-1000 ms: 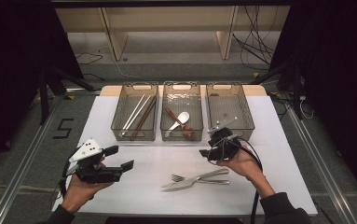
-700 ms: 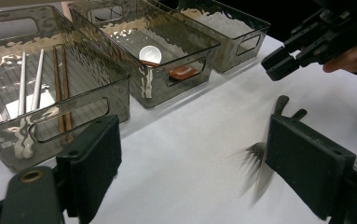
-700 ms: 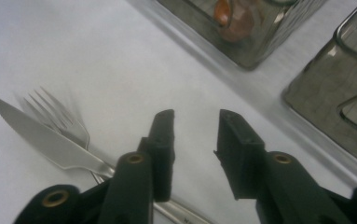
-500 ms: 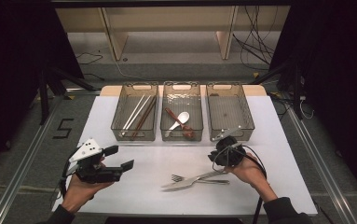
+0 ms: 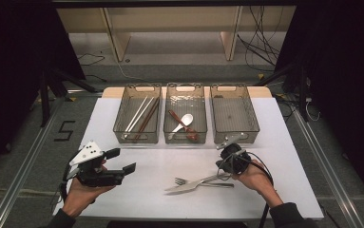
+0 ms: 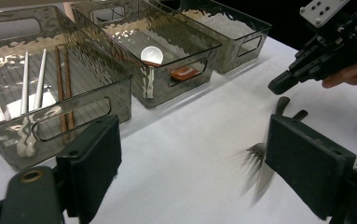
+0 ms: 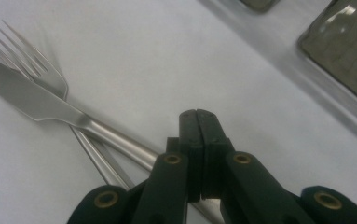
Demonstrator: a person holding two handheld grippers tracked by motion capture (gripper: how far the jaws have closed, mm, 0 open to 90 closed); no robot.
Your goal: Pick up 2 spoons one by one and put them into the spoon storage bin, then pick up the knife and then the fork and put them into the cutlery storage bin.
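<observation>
1. The right tongs (image 7: 197, 116) have just been closing and now stand pressed together, with nothing between them, just above the knife (image 7: 31, 105) handle.
2. Knife and fork (image 7: 36, 70) lie crossed on the table (image 5: 146, 166), near the empty tray (image 5: 234, 114).
3. Risk: closed tips may only nudge the handle and skid both pieces.
4. The left tongs (image 6: 190, 168) are spread, idle.

Three clear bins (image 5: 185, 118) sit side by side on the white tabletop (image 5: 137, 190): chopsticks (image 5: 141, 116) in one, a white spoon (image 5: 183, 122) in the middle.
</observation>
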